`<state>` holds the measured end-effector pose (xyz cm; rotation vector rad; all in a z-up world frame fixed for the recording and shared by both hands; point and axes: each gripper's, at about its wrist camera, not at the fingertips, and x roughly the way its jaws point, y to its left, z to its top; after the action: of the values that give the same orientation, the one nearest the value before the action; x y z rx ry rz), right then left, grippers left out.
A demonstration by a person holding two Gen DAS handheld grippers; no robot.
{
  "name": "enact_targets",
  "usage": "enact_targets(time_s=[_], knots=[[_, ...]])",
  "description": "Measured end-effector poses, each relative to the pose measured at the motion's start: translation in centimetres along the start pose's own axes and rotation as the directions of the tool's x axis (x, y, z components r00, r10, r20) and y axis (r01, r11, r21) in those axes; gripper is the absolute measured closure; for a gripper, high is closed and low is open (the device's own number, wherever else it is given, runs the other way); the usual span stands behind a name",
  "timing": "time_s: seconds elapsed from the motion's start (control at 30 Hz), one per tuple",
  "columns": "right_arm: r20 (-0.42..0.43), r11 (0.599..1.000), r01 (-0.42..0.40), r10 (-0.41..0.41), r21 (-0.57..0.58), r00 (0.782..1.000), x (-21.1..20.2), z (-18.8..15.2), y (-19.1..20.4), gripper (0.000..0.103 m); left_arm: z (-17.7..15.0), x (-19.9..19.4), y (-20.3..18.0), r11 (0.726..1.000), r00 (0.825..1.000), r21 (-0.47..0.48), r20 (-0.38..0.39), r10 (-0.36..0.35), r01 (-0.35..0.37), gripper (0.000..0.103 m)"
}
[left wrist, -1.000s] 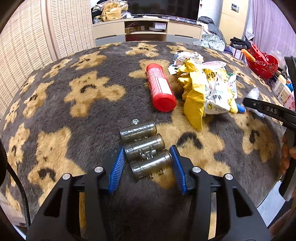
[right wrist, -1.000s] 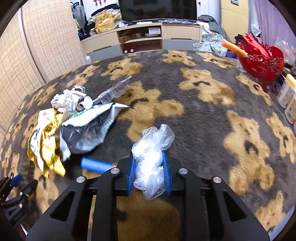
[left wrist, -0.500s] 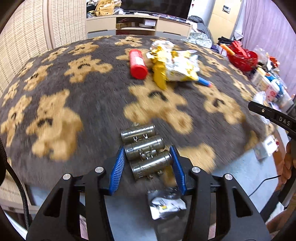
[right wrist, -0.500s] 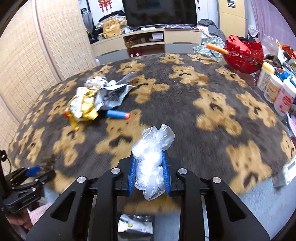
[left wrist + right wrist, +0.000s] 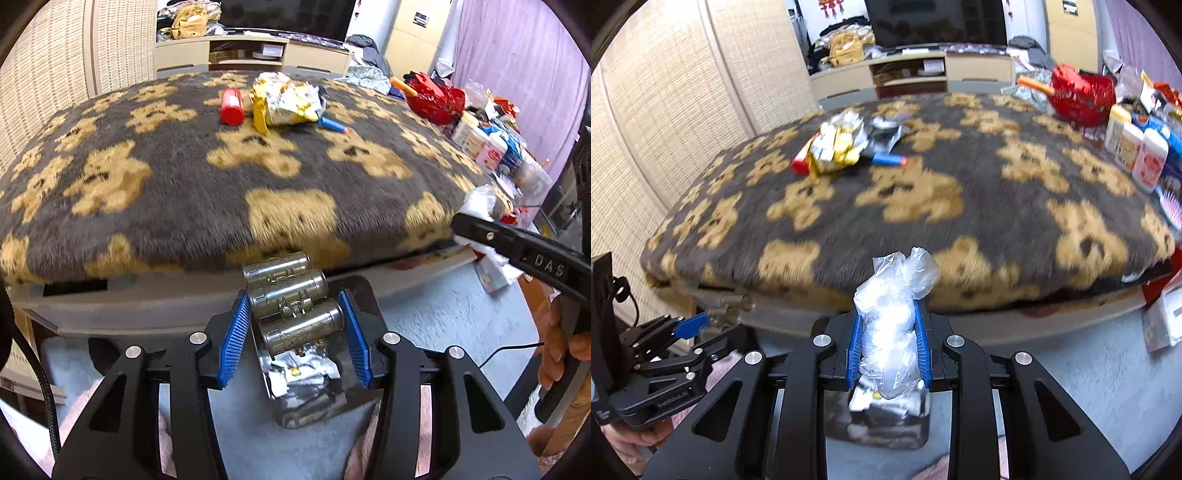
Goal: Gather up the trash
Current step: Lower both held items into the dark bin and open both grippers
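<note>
The left gripper is clamped on a cluster of three metal cylinders; the right gripper is clamped on a crumpled clear plastic bag. Directly below both sets of jaws sits a dark bin holding wrappers. Beyond the jaws, snack wrappers and a red canister lie on the bear-print blanket. Both grippers have pulled back off the blanket since a second ago.

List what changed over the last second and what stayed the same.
Both tools pulled back off the bear-patterned blanket to above the black trash bin on the floor. The left tool still clamps the three metal cylinders; the right tool still clamps the crumpled clear plastic bag.
</note>
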<state>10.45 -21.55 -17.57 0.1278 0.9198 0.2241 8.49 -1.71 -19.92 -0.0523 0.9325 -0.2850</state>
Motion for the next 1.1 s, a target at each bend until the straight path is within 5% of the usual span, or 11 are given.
enact_targets(time_s=[0.5, 0.97, 1.1], knots=[[-0.166, 1.000, 0.001, -0.001, -0.003, 0.986, 4.4, -6.2, 0.5, 0.077, -5.1, 4.6, -1.4, 1.000, 0.990, 0.017, -0.137, -0.022, 0.024, 0.057], [-0.197, 0.999, -0.022, 0.026, 0.024, 0.980, 5.9, -6.3, 0.5, 0.074, -5.8, 6.5, -2.1, 0.998, 0.980, 0.018, -0.190, -0.055, 0.059, 0.056], [-0.188, 0.999, -0.026, 0.031, 0.031, 0.982, 5.8, -6.0, 0.6, 0.057, -5.4, 6.3, -2.1, 0.998, 0.981, 0.012, -0.185, -0.064, 0.068, 0.056]])
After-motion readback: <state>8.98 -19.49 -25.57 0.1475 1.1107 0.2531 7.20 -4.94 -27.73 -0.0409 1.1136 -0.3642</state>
